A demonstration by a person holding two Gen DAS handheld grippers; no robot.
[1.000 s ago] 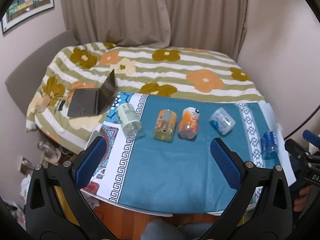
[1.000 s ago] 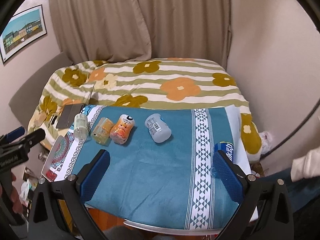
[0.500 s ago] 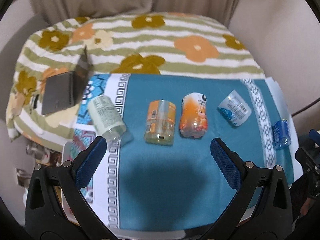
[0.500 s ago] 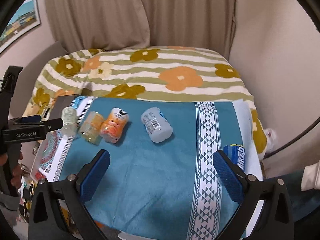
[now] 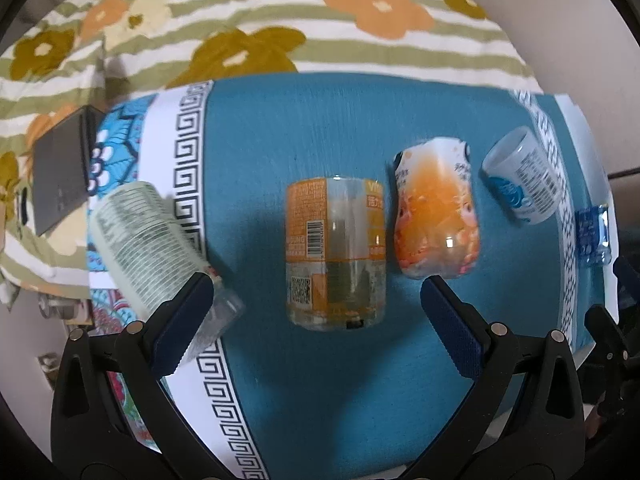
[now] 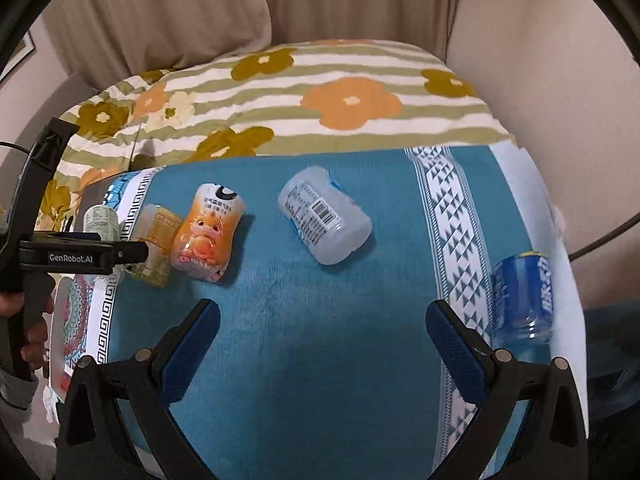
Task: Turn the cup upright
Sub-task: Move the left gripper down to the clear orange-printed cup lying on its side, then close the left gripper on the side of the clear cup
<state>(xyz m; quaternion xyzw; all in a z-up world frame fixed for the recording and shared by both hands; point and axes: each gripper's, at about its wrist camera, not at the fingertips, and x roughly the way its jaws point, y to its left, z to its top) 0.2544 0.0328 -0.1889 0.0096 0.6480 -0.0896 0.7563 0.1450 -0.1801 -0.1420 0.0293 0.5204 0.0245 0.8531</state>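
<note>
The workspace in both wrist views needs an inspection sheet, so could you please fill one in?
Surface: teal cloth with patterned borders covers the table.
Job's things: five cups lie on their sides in a row: green cup, yellow cup, orange cup, white cup, blue cup near the right edge. None is upright.
Clutter: laptop lies on the bed, off the cloth.
Grippers: left gripper is open above the yellow cup, touching nothing; right gripper is open over bare cloth.
Cables: dark cable by the right wall.
Surroundings: floral bed cover, curtains behind.
</note>
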